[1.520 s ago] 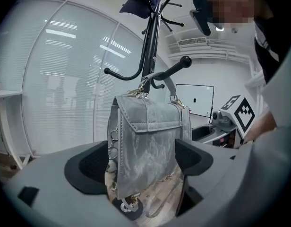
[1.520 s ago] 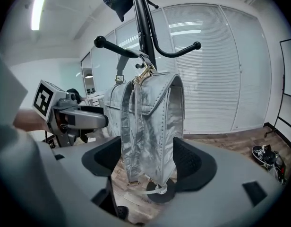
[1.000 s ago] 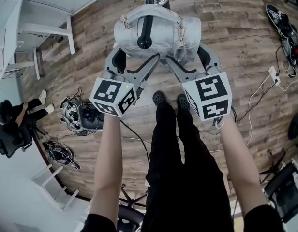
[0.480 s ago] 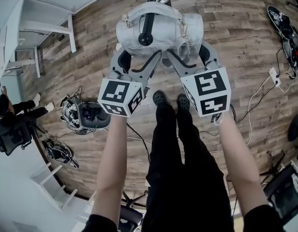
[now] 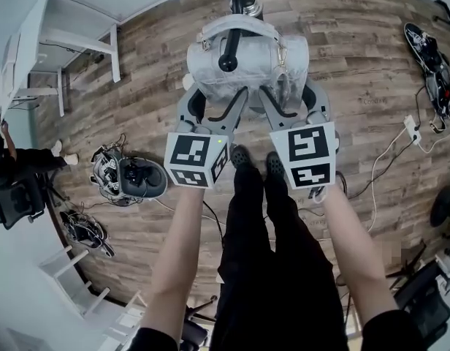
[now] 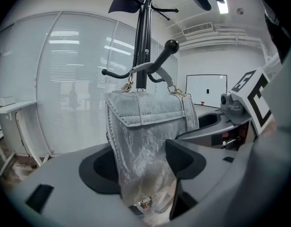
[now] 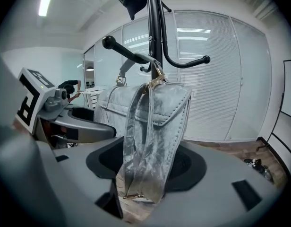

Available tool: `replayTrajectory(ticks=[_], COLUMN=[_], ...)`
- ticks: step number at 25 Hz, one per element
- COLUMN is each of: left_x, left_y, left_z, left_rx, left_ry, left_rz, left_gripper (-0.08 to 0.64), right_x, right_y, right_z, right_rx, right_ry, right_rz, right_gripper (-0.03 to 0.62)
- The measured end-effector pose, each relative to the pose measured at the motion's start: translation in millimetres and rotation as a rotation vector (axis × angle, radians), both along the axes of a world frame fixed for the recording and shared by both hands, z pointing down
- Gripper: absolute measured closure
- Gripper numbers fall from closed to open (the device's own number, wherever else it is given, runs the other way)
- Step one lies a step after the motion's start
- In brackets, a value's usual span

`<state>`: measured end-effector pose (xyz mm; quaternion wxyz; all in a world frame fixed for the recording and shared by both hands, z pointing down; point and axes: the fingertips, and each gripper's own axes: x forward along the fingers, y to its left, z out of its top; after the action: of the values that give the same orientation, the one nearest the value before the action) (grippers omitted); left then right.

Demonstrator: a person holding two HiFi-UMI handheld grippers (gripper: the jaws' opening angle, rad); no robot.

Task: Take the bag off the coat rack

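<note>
Closer to the bag [image 5: 247, 58] now, the left gripper [image 5: 214, 102] and right gripper [image 5: 294, 98] are closing on its two ends, not squeezing yet.

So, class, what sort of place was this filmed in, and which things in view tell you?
Most likely an office or lab workroom. It has glass wall panels with blinds, what looks like a whiteboard on the far wall, and a white desk and a dark office chair on wood-pattern flooring.
</note>
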<state>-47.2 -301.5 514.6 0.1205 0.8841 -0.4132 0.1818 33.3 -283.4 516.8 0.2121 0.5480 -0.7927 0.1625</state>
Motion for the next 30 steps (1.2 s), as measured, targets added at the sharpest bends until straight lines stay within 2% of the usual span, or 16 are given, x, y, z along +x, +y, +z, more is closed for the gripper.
replayTrajectory(ticks=[7, 16, 21, 30], left_x=[0.6, -10.2, -13.6, -23.7], left_y=[17.0, 40.9, 60.7, 129.2], left_z=[-24.1, -43.3, -52.7, -73.1], left_rx=[0.059, 0.081, 0.096, 0.132], left_ry=[0.001, 0.016, -0.016, -0.02], left_rz=[-0.038, -0.089, -0.061, -0.03], left_gripper=[0.264, 0.267, 0.267, 0.268], right_x=[1.8, -8.3, -12.4, -22.6], right_y=[14.6, 34.9, 56.8, 125.3], right_z=[-24.0, -44.9, -51.2, -70.7], right_rx=[0.076, 0.106, 0.113, 0.113], right_ry=[0.029, 0.044, 0.013, 0.004], right_rz=[-0.016, -0.031, -0.003, 0.006], right_gripper=[0.337, 0.339, 0.339, 0.341])
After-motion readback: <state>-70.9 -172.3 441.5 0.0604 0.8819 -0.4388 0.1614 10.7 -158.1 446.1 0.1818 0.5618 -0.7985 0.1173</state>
